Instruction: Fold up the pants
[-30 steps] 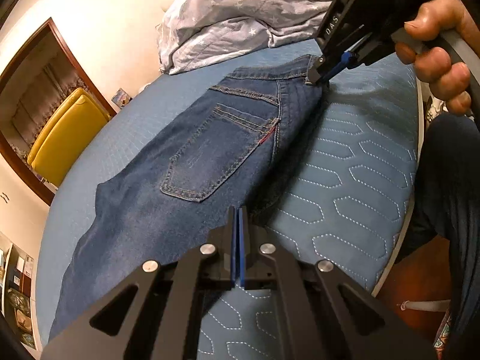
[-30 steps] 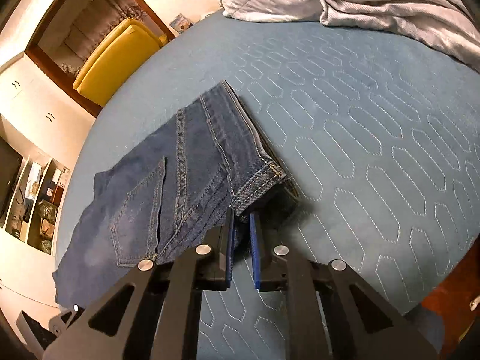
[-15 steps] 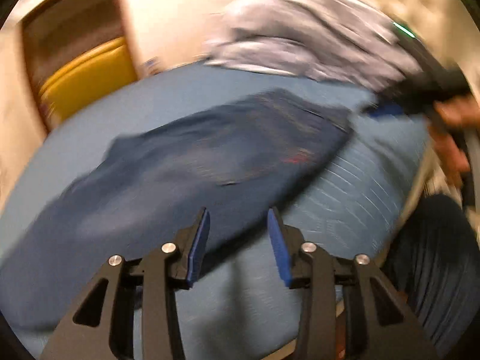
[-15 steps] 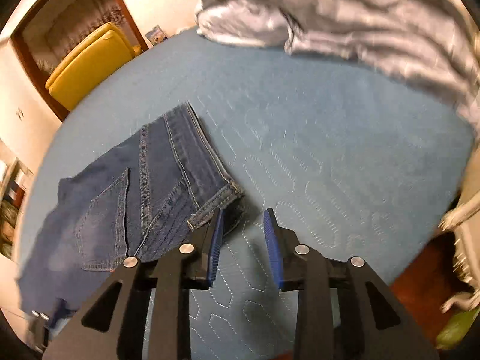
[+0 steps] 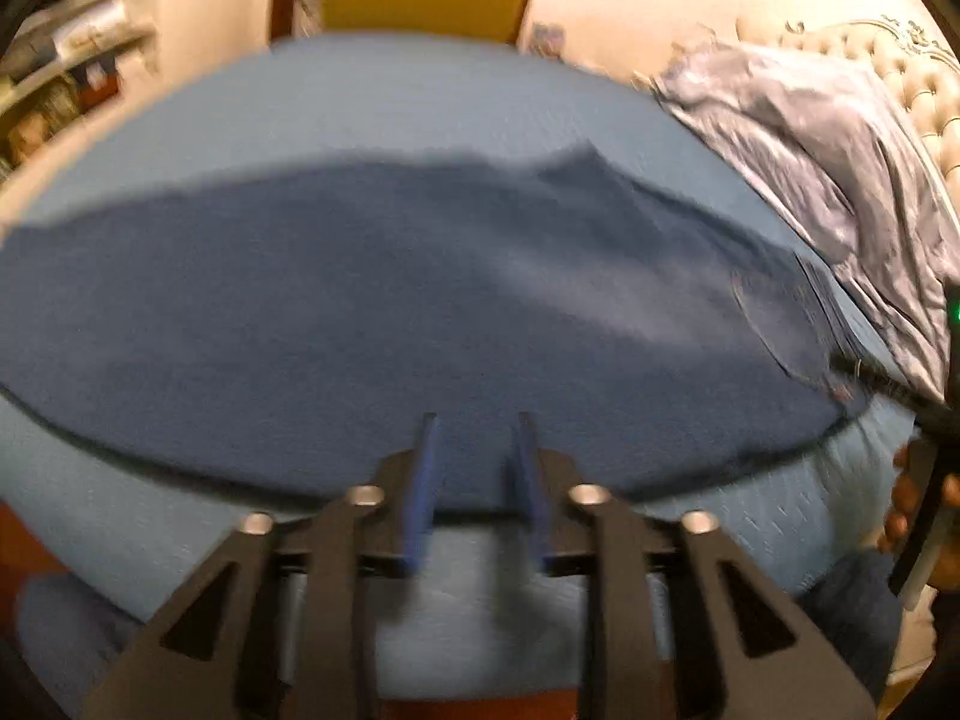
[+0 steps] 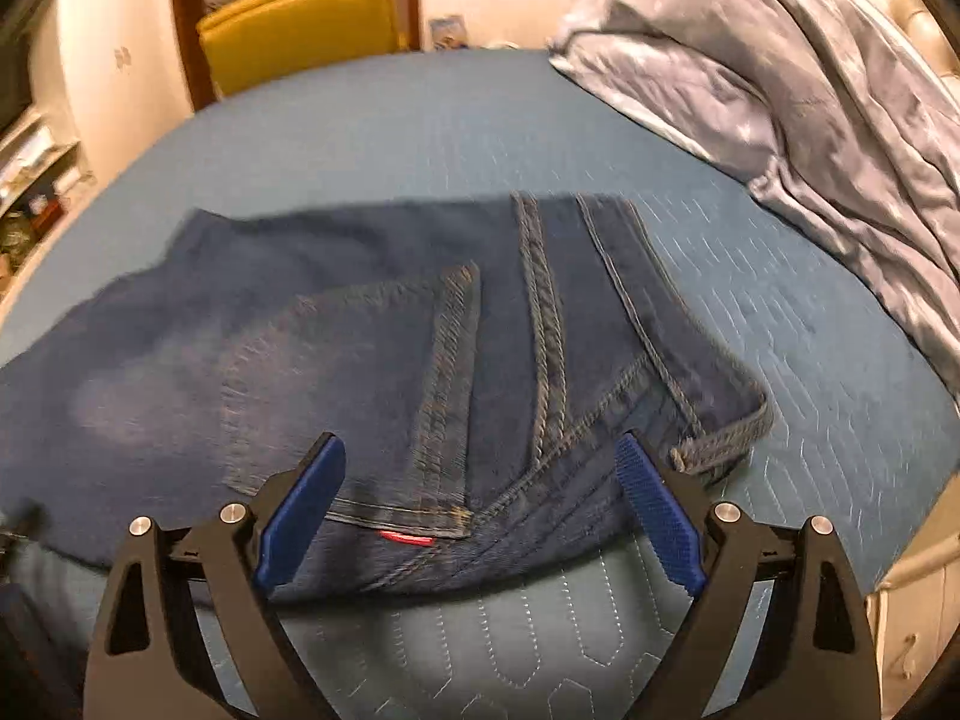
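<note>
Blue jeans [image 6: 420, 360] lie flat on the blue quilted bed [image 6: 810, 312], back pocket up with a small red tab near the front. My right gripper [image 6: 480, 456] hovers over the waistband end, its jaws opening wide, with nothing pinched between the blue pads [image 6: 654, 504]. In the blurred left wrist view the jeans [image 5: 420, 312] stretch across the bed as a dark band. My left gripper [image 5: 477, 432] sits over their near edge, jaws opening, pads apart and gripping nothing. A hand with the other gripper's handle [image 5: 924, 498] shows at the right edge.
A crumpled grey duvet [image 6: 810, 90] is heaped at the back right by a tufted headboard [image 5: 900, 66]. A yellow chair [image 6: 300, 18] stands beyond the far edge of the bed. Shelves with clutter [image 6: 30, 168] line the left wall.
Both grippers let go of the jeans and opened. Both pulled back from the cloth and rolled; the left one swung sideways along the jeans, so the view is now blurred.
</note>
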Tool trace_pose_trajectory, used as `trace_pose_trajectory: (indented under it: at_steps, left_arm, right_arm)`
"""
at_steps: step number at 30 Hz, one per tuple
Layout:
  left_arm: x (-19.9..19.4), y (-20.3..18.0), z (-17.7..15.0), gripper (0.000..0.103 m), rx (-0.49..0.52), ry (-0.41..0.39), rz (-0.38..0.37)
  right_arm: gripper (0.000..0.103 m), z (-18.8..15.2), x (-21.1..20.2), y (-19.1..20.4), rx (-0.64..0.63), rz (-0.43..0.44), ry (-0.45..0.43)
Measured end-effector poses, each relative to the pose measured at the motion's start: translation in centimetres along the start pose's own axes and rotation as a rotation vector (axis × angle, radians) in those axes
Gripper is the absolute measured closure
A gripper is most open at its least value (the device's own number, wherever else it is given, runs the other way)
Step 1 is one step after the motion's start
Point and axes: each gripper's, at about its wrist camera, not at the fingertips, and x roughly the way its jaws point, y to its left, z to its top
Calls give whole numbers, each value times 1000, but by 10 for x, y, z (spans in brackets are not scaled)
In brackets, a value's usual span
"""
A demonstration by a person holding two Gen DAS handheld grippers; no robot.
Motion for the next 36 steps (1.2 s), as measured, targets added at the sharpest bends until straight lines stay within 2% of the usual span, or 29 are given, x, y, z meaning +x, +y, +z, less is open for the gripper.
trace_pose_trajectory:
  at_steps: [1, 2, 4, 6, 9, 10, 13, 14, 15, 16, 18, 20, 21, 24, 25, 26, 28, 29, 30, 31, 32, 34, 36]
  left_arm:
    - [-7, 13, 9, 25, -22, -33, 41]
    - [-12, 31, 20, 23, -59, -64, 72]
    - [-13, 63, 41, 21, -95, -97, 157]
    - [-10, 87, 57, 19, -91, -131, 165]
    - [5, 111, 82, 19, 58, -131, 253]
    - [13, 119, 90, 19, 67, -111, 269]
    - [43, 147, 115, 24, 39, -34, 305]
    - [52, 153, 119, 27, 26, -8, 300]
    - [64, 162, 124, 34, 3, 37, 284]
    - [74, 169, 127, 44, -14, 67, 270]
    - [89, 187, 129, 48, -32, 117, 235]
    - [100, 203, 132, 46, -53, 133, 248]
    - [100, 208, 133, 46, -63, 129, 231]
    - [102, 220, 140, 45, -86, 125, 254]
    - [102, 224, 141, 44, -100, 127, 246]
    - [102, 225, 141, 44, -102, 123, 245]
    - [98, 224, 137, 44, -96, 114, 257]
    - [97, 225, 137, 44, -103, 110, 258]
    - [93, 228, 135, 44, -115, 104, 255]
    - [90, 222, 135, 44, -126, 98, 255]
    - [85, 226, 134, 43, -145, 80, 258]
    - [79, 229, 132, 35, -157, 60, 268]
    - [79, 237, 129, 35, -159, 63, 292]
  right_arm:
    - [15, -4, 7, 2, -17, -28, 23]
    - [14, -9, 15, 1, -25, -23, 50]
    - [9, -14, 17, -6, 18, -4, 47]
    - [5, -14, 19, -11, 42, 3, 62]
    - [5, -14, 21, -11, 28, -4, 62]
    - [5, -15, 21, -11, 31, -3, 62]
    - [5, -13, 21, -10, 26, -11, 76]
    - [6, -8, 19, -9, 7, -37, 86]
    - [6, -5, 14, -7, -1, -58, 77]
    - [6, 1, 5, -4, -11, -77, 41]
    - [6, 24, -15, 7, -47, -37, -35]
    - [6, 44, -14, 20, -89, 35, -45]
    - [7, 57, -9, 29, -116, 67, -44]
    - [7, 93, 17, 57, -201, 73, -65]
    - [9, 107, 31, 65, -221, 103, -67]
    - [16, 116, 42, 70, -232, 116, -65]
    - [21, 135, 76, 70, -233, 104, -38]
    - [27, 139, 91, 68, -229, 90, -13]
    - [38, 140, 106, 64, -224, 60, 16]
    - [41, 140, 123, 57, -211, 23, 47]
    - [39, 140, 131, 50, -193, 34, 52]
    - [37, 137, 137, 40, -159, 63, 48]
    - [32, 135, 136, 44, -181, 25, 37]
